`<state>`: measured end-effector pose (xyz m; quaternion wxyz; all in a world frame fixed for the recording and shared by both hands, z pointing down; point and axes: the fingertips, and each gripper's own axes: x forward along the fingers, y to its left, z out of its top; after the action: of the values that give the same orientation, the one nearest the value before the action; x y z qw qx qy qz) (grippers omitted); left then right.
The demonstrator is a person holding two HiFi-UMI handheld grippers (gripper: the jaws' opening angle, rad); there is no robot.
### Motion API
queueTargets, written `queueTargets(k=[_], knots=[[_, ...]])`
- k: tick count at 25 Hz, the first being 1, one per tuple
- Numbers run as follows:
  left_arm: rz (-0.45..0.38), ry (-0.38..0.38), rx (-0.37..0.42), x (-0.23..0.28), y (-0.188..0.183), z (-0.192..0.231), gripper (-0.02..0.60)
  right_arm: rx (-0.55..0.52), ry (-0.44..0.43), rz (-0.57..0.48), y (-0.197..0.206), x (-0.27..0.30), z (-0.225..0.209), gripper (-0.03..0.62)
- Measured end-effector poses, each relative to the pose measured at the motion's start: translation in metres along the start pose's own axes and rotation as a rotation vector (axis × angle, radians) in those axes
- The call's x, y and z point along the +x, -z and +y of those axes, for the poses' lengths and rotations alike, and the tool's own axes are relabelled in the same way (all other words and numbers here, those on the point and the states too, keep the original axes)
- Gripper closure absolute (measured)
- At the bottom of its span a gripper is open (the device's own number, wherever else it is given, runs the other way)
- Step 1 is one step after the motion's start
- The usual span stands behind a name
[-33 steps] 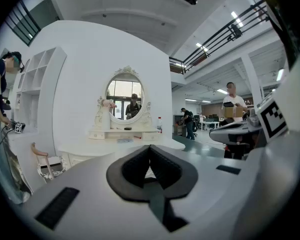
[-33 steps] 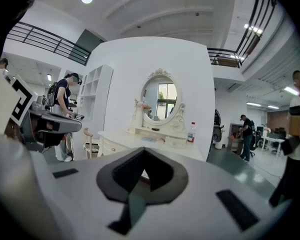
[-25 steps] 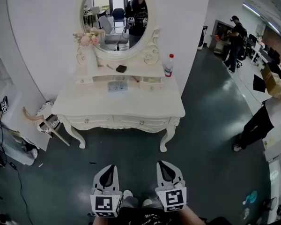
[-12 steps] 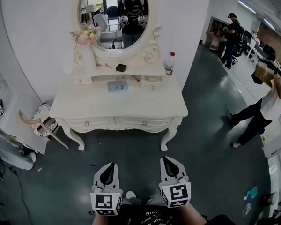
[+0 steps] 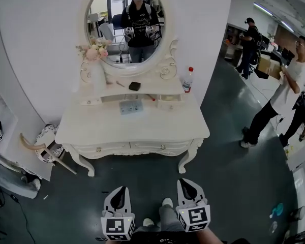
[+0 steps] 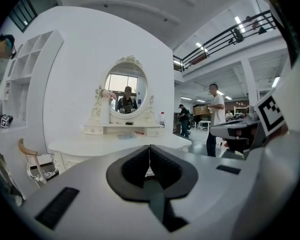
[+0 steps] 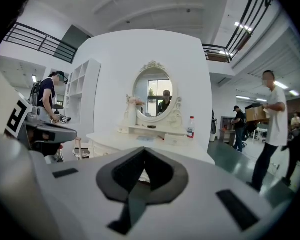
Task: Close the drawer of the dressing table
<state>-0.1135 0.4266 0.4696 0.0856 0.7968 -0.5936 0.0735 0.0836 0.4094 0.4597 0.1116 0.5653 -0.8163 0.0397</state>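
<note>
Jaws on both tools are pressed together with nothing between them: in each gripper view we see the dark pads meet at a thin seam. In the head view the left gripper (image 5: 120,192) and the right gripper (image 5: 185,186) sit side by side at the bottom centre of the frame, tips aimed up the picture toward the dressing table (image 5: 91,125). They hang over the dark floor (image 5: 229,177), well apart from the table, with the person's shoes (image 5: 165,203) between them.

The white table fills the middle of the frame, against a white wall. On its raised back shelf, right of centre, we make out a small drawer (image 5: 169,104) that seems to stick out a little past the shelf front; how far it is open we cannot tell. Two shallow front drawers (image 5: 129,148) below the tabletop look flush.

An oval mirror (image 5: 124,27) stands at upper centre and reflects the person holding both tools. Left of it is a bunch of pink flowers (image 5: 94,52). On the shelf lie a small black object (image 5: 134,86) and, at its right end, a clear bottle (image 5: 188,80) with a red cap. A pale card (image 5: 130,107) lies on the tabletop just below the shelf.

At the right edge a bystander in a white shirt (image 5: 287,93) stands on the floor.
</note>
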Motion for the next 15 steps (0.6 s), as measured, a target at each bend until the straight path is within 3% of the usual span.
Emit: queueTargets(k=[15], knots=[[0.034, -0.015, -0.016, 0.093, -0.015, 0.021, 0.566, 0.029, -0.050, 0.042, -0.004, 0.101, -0.036, 0.583]])
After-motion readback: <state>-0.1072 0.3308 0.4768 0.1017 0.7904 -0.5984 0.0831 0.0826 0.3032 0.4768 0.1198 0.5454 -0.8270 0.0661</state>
